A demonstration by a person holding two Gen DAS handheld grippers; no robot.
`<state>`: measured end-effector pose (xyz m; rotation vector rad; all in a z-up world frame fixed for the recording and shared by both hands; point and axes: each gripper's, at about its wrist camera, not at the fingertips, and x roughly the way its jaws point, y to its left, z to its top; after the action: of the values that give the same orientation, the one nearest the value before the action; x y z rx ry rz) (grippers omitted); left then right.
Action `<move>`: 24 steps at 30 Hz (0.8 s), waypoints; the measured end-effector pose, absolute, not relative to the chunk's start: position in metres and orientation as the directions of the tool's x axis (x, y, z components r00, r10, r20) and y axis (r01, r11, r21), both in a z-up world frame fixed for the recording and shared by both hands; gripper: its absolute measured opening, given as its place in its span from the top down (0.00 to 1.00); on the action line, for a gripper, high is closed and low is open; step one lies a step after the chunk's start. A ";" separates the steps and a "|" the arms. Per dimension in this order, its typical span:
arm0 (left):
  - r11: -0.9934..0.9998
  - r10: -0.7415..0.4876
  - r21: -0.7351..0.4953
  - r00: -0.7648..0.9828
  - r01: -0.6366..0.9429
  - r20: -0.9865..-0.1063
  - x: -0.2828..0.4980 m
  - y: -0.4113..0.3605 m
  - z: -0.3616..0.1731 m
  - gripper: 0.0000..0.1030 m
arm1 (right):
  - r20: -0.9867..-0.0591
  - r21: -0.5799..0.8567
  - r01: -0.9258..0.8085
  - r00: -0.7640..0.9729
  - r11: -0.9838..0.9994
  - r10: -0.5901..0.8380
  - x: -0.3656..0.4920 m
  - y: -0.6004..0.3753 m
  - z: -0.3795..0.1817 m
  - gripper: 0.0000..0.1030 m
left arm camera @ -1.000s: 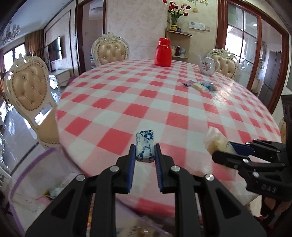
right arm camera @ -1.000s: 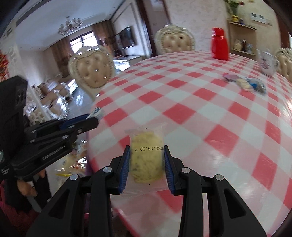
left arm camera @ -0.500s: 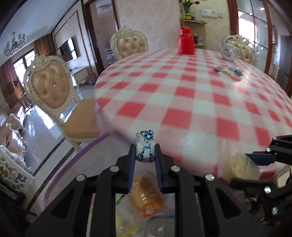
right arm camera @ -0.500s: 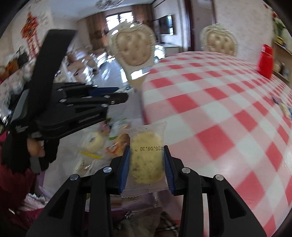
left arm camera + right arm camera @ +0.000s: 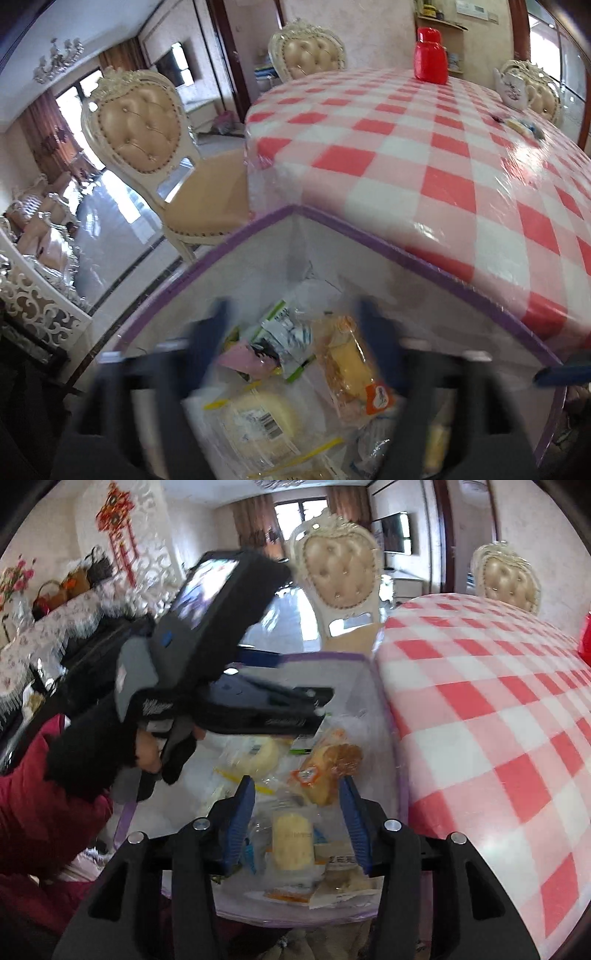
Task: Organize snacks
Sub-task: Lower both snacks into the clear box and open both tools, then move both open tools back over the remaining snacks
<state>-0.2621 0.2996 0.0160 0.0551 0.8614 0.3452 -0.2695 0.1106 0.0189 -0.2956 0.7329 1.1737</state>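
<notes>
A white bin with a purple rim (image 5: 443,269) (image 5: 391,720) stands against the table edge and holds several wrapped snacks. My left gripper (image 5: 293,339) hangs over it, blurred. Its jaws are opening wide with nothing between them. From the right wrist view the left gripper (image 5: 321,709) reaches in from the left, held by a hand in a red sleeve. My right gripper (image 5: 297,805) is also over the bin and its jaws are opening. The yellow cake packet (image 5: 291,834) lies loose below them, clear of both pads. An orange bread packet (image 5: 351,369) (image 5: 325,768) rests among the other snacks.
The round table has a red-and-white checked cloth (image 5: 424,166) (image 5: 498,720). A few snacks (image 5: 524,125), a red jar (image 5: 430,61) and a teapot (image 5: 513,86) stand at its far side. A padded chair (image 5: 147,133) (image 5: 343,576) stands just beyond the bin.
Both grippers swung from the table edge to above the bin. The left jaws let go of the blue-and-white packet. The right jaws spread and the yellow cake packet dropped out of them.
</notes>
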 end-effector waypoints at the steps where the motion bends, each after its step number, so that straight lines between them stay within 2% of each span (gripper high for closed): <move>1: 0.941 0.329 0.196 0.603 -0.277 -0.727 -0.261 0.296 0.018 0.21 | -0.653 0.164 -0.903 0.202 0.397 0.730 -0.265 0.105 0.020 0.53; 3: 0.941 0.329 0.203 0.603 -0.270 -0.726 -0.258 0.291 0.021 0.21 | -0.645 0.184 -0.884 0.221 0.429 0.731 -0.254 0.094 0.022 0.51; 6: 0.935 0.350 0.230 0.598 -0.269 -0.721 -0.250 0.279 0.024 0.14 | -0.634 0.210 -0.853 0.254 0.479 0.731 -0.237 0.076 0.023 0.47; 7: 0.932 0.359 0.244 0.601 -0.266 -0.714 -0.246 0.273 0.026 0.11 | -0.630 0.214 -0.842 0.269 0.496 0.729 -0.232 0.068 0.024 0.44; 12: 0.936 0.353 0.270 0.608 -0.228 -0.711 -0.220 0.237 0.034 0.05 | -0.599 0.225 -0.783 0.358 0.580 0.716 -0.201 0.022 0.028 0.30; 16: 0.973 0.230 0.164 0.623 -0.163 -0.747 -0.182 0.197 0.041 0.04 | -0.574 0.228 -0.712 0.454 0.665 0.682 -0.175 -0.024 0.028 0.25; 20: 0.998 0.040 -0.006 0.646 -0.070 -0.763 -0.131 0.153 0.052 0.03 | -0.569 0.281 -0.578 0.542 0.766 0.618 -0.140 -0.082 0.021 0.23; 24: 0.995 -0.028 -0.087 0.671 -0.054 -0.741 -0.065 0.108 0.053 0.02 | -0.570 0.313 -0.412 0.639 0.856 0.516 -0.095 -0.145 0.020 0.19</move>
<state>-0.0650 0.1083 0.0533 -0.1046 0.8351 0.0147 -0.0954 -0.1447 0.0200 0.1593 0.6989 0.5320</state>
